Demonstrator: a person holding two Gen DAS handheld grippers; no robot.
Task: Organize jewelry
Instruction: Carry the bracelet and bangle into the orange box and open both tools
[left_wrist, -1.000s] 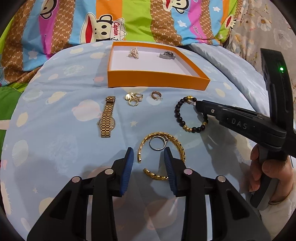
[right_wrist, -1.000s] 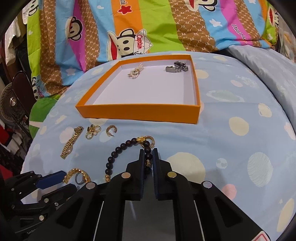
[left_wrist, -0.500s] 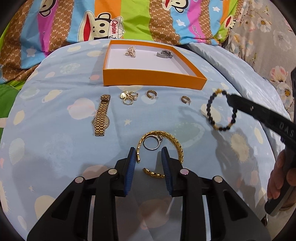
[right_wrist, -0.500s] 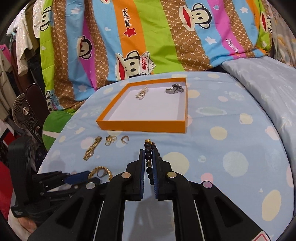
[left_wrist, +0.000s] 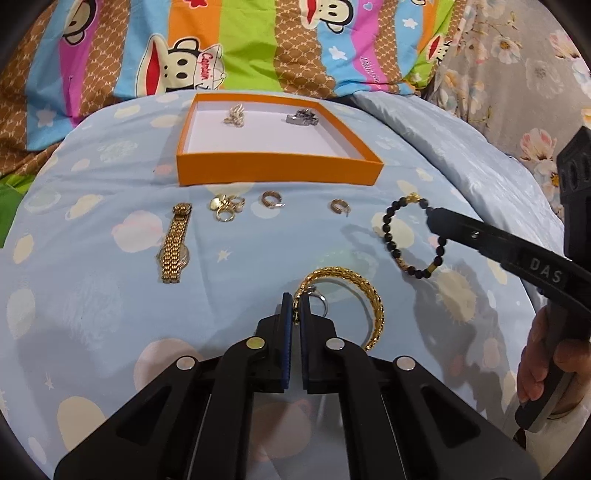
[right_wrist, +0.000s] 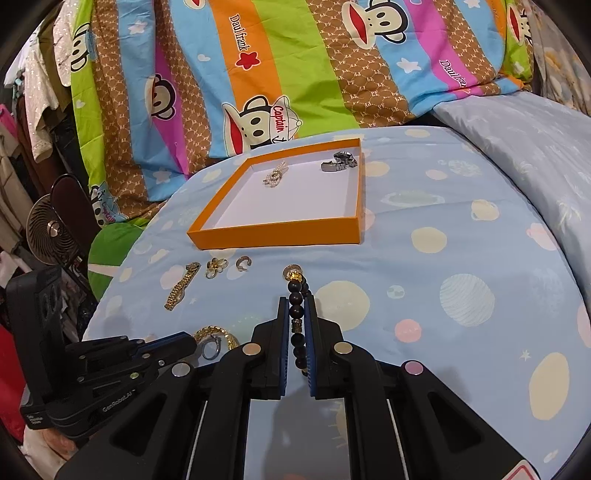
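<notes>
My left gripper (left_wrist: 295, 314) has its jaws closing, and the blue pads pinch one end of the gold bangle (left_wrist: 373, 302), which lies on the blue sheet with a silver ring (left_wrist: 319, 299) inside its curve. To the right, my right gripper (left_wrist: 434, 218) is shut on the black bead bracelet (left_wrist: 386, 228) and holds it just above the sheet. In the right wrist view the beads (right_wrist: 295, 286) run between the pads of that gripper (right_wrist: 297, 306). The orange box (left_wrist: 277, 171) sits behind, with a pearl piece (left_wrist: 234, 114) and a silver watch (left_wrist: 303, 118) inside.
A gold watch (left_wrist: 173, 247), a cluster of rings (left_wrist: 225, 208) and two hoop earrings (left_wrist: 271, 199) (left_wrist: 339, 206) lie in a row before the box. A striped cartoon quilt (right_wrist: 295, 74) rises behind. A small fan (right_wrist: 48, 232) stands off the bed's left edge.
The left jaws have closed onto the bangle's end. The right gripper lifted the bead bracelet off the sheet and carried it rightward, uncovering a second earring.
</notes>
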